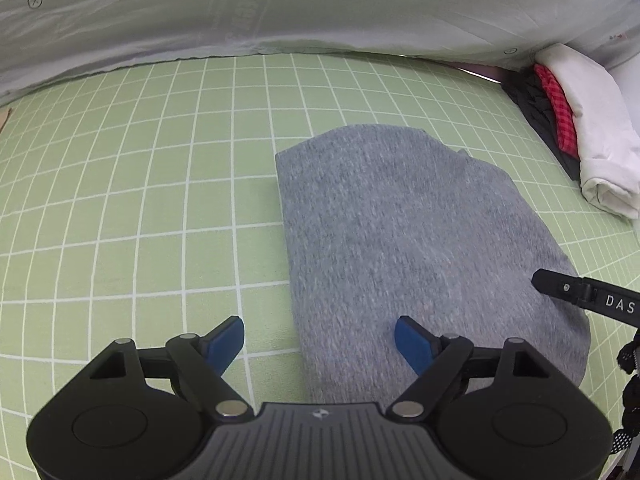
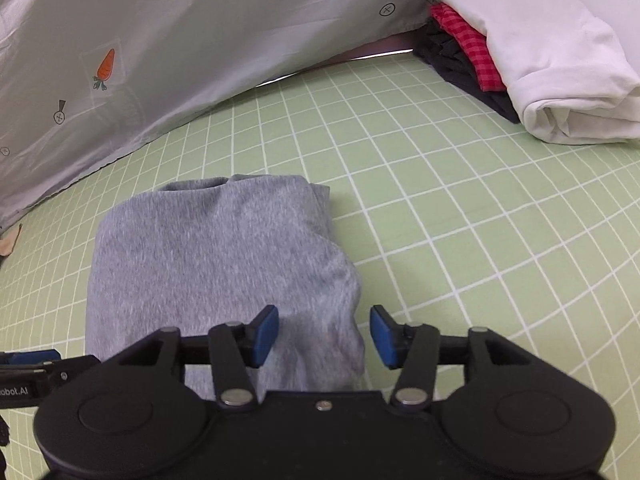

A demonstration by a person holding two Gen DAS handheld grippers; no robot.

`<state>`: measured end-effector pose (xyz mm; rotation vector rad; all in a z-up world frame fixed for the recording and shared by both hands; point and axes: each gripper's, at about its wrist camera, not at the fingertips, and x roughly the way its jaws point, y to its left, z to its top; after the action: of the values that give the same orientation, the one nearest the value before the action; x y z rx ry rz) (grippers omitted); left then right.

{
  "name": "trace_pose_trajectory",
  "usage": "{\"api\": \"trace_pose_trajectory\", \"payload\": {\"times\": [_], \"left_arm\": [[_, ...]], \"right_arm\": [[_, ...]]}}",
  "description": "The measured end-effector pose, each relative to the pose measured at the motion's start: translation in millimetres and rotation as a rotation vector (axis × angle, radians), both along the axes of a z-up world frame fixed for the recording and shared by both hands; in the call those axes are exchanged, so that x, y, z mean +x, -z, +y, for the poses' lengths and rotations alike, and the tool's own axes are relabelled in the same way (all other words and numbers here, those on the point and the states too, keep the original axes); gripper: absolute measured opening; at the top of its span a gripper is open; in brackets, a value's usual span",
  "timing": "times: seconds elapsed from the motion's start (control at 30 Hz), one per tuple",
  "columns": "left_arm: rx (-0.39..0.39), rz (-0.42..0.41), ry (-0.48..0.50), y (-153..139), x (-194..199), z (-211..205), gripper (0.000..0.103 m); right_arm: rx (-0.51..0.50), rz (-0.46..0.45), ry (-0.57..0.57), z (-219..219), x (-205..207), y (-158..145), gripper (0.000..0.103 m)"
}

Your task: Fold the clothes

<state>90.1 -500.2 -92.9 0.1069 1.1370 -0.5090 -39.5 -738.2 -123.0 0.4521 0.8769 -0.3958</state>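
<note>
A folded grey garment [image 1: 412, 240] lies flat on the green grid mat [image 1: 140, 184]; it also shows in the right wrist view [image 2: 220, 264]. My left gripper [image 1: 319, 344] is open and empty, its jaws straddling the garment's near left edge. My right gripper [image 2: 324, 334] is open and empty over the garment's near right edge. The right gripper's finger [image 1: 560, 286] shows at the right of the left wrist view. The left gripper's tip [image 2: 32, 360] shows at the lower left of the right wrist view.
A stack of folded clothes, white [image 2: 540, 60] over red checked [image 2: 468, 48] over black [image 2: 452, 64], sits at the mat's far right corner; it also shows in the left wrist view [image 1: 588, 120]. A pale printed sheet [image 2: 180, 40] hangs along the mat's far edge.
</note>
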Motion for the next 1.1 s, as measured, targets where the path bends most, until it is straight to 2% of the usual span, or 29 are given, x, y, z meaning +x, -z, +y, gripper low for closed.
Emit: {"api": "trace_pose_trajectory", "payload": {"times": [0.07, 0.27, 0.37, 0.4, 0.47, 0.5, 0.53, 0.57, 0.6, 0.67, 0.8, 0.83, 0.87, 0.97, 1.1], "left_arm": [[-0.010, 0.017, -0.002, 2.1, 1.6, -1.2, 0.084], [-0.049, 0.055, 0.003, 8.4, 8.9, -7.8, 0.087], [-0.083, 0.049, 0.026, 3.3, 6.4, -11.5, 0.086], [-0.094, 0.046, 0.034, 1.6, 5.5, -12.8, 0.085], [-0.117, 0.042, 0.050, -1.8, 3.8, -15.2, 0.074], [-0.128, 0.040, 0.057, -3.5, 3.0, -16.5, 0.065], [-0.140, 0.038, 0.065, -5.2, 2.2, -17.7, 0.060], [-0.151, 0.035, 0.073, -6.9, 1.3, -18.9, 0.048], [-0.162, 0.033, 0.081, -8.6, 0.5, -20.2, 0.038], [-0.185, 0.029, 0.096, -12.0, -1.2, -22.7, 0.029], [-0.230, 0.020, 0.127, -18.8, -4.5, -27.6, 0.018], [-0.241, 0.018, 0.134, -21.1, -7.4, -28.1, 0.009], [-0.251, 0.015, 0.140, -24.3, -13.9, -27.3, 0.006], [-0.280, 0.006, 0.157, -34.0, -33.5, -25.0, 0.006], [-0.319, -0.005, 0.180, -46.8, -59.7, -21.9, 0.006]], "right_arm": [[0.022, 0.006, -0.002, -1.4, 2.7, 5.1, 0.081], [0.031, 0.032, -0.025, -2.3, 15.1, 17.8, 0.085], [0.031, 0.035, -0.040, -2.1, 21.3, 21.4, 0.087], [0.031, 0.036, -0.045, -2.0, 23.4, 22.5, 0.087], [0.031, 0.038, -0.055, -1.9, 27.6, 24.9, 0.086], [0.031, 0.037, -0.063, -1.0, 29.7, 25.2, 0.085], [0.032, 0.033, -0.077, 1.2, 32.0, 24.2, 0.076], [0.032, 0.029, -0.091, 3.3, 34.2, 23.3, 0.066], [0.033, 0.025, -0.104, 5.5, 36.4, 22.3, 0.062], [0.024, 0.020, -0.136, 11.5, 39.2, 19.6, 0.024], [0.017, -0.038, -0.185, 25.7, 34.4, 0.9, 0.018], [0.020, -0.059, -0.198, 29.4, 31.3, -5.8, 0.017], [0.018, -0.080, -0.210, 33.7, 27.2, -13.5, 0.016], [0.012, -0.135, -0.240, 45.6, 14.0, -35.1, 0.015], [0.004, -0.149, -0.216, 51.4, -12.7, -48.5, 0.014]]}}
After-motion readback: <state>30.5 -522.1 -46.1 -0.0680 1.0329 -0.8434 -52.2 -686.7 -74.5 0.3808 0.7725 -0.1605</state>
